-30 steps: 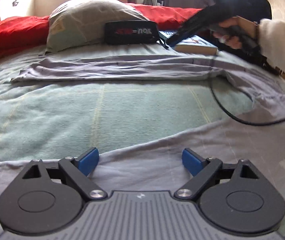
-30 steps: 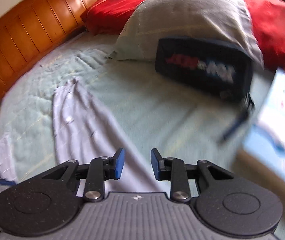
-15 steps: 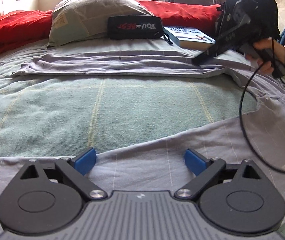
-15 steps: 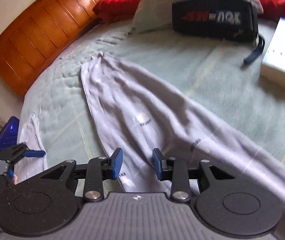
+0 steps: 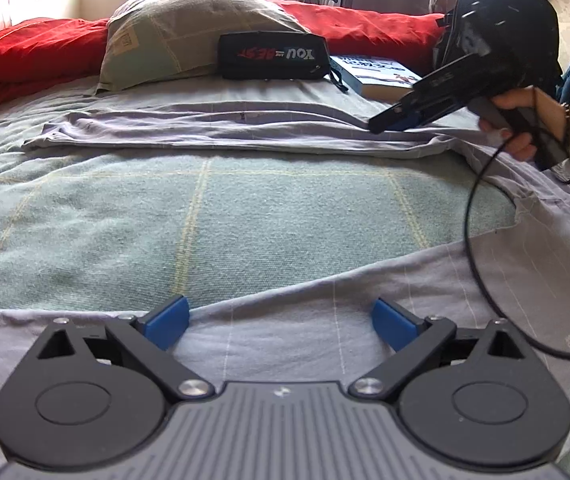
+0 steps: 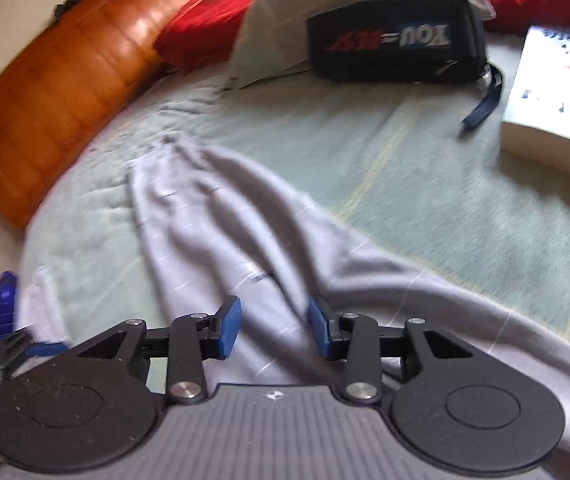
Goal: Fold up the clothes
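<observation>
Left wrist view: green blanket [image 5: 245, 208] bed, both hand-held grippers' jaws apart, opening.

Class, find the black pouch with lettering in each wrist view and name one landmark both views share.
Left wrist: pouch at top centre, leaning on the pillow.
Right wrist: pouch at upper right, against the same pillow.
Shared landmark: the book beside the pouch.

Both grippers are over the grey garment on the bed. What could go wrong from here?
1. The cable trailing from the right gripper lies across the garment and may snag a fold.
2. The left gripper, wide open over flat cloth, may pinch the blanket too.
</observation>
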Tool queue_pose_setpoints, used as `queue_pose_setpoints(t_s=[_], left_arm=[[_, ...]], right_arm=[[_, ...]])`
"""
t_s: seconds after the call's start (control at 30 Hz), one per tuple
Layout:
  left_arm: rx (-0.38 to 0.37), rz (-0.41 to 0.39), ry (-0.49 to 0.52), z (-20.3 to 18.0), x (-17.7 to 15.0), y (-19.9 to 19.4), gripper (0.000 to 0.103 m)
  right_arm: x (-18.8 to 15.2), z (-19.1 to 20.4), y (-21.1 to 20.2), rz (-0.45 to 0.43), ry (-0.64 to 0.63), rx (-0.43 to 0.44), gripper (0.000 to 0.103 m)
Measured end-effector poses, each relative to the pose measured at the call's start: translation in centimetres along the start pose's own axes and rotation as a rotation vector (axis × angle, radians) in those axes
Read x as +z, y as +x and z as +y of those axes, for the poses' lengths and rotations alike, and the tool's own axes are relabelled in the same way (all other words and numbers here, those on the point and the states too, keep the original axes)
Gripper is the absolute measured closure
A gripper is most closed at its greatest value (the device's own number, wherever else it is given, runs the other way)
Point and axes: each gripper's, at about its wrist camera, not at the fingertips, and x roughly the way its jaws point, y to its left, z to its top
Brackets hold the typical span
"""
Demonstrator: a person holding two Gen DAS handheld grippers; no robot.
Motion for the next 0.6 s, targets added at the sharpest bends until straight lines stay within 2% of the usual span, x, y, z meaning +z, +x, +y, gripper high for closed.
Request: queue_pose_setpoints(t_s=[0.1,0.17,0.3,0.4,0.53,0.6], left_arm=[[0.001,0.0,0.0,0.0,0.0,0.0,0.004],[0.0,-0.002,-0.002,0.0,0.0,0.0,0.004],[0.001,-0.002,-0.002,0.0,0.0,0.0,0.004],[0.0,-0.003,-0.004,0.0,0.0,0.1,0.003],[-0.001,-0.005,-0.002,0.0,-0.1,0.1,0.003],[-0.001,-0.005,0.0,0.0,-0.1,0.1,0.003]], right_arm=[[0.2,-0.5,-2.4,-0.039,-0.022,-0.046,0.061],[0.4,-2.0,-4.4,-0.1,0.014,-0.066,0.061],[0.7,-5.6,-7.2,-0.16,0.062,-0.187,0.061],[0.0,-7.2,-7.3,-0.145,0.072,-0.204,0.061],[-1.2,-6.5,-5.9,-0.114,-0.03,-0.247,0.062],[-1.7,-5.7,-5.3,-0.1,-0.087,-0.248,0.071]])
